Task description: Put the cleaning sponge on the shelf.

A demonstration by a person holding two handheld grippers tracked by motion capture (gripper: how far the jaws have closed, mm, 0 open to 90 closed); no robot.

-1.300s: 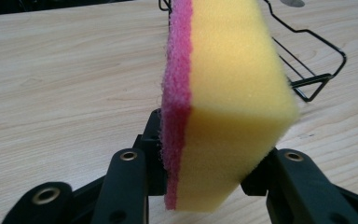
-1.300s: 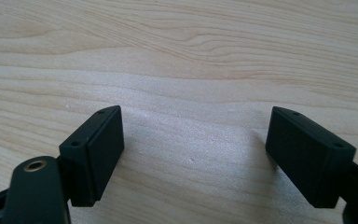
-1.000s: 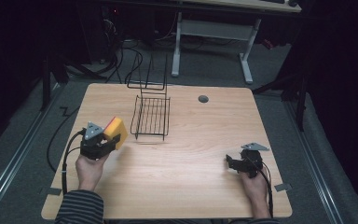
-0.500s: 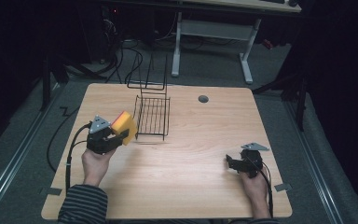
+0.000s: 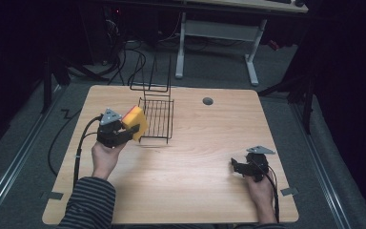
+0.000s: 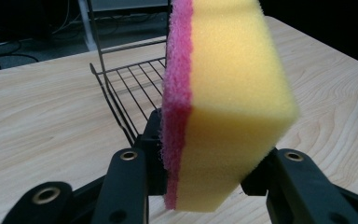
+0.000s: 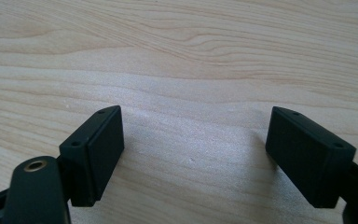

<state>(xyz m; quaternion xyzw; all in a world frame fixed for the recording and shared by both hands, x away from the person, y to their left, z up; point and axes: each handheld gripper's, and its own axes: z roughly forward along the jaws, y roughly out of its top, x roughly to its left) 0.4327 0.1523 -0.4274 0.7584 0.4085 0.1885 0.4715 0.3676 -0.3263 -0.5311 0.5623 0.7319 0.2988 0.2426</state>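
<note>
Counted on the table (image 5: 190, 191): one sponge (image 5: 135, 122), yellow with one pink face, and one black wire rack (image 5: 156, 119). Also one round grey grommet (image 5: 208, 101) set in the tabletop. Two grippers in all: one left gripper (image 5: 124, 134), one right gripper (image 5: 238, 167), each with two black jaws, one grey three-cornered plate and one trailing cable. Two hands, one per gripper, and one striped sleeve (image 5: 88, 202) on the left arm. Behind the table, one white desk frame (image 5: 219, 28) with two legs seen.
</note>
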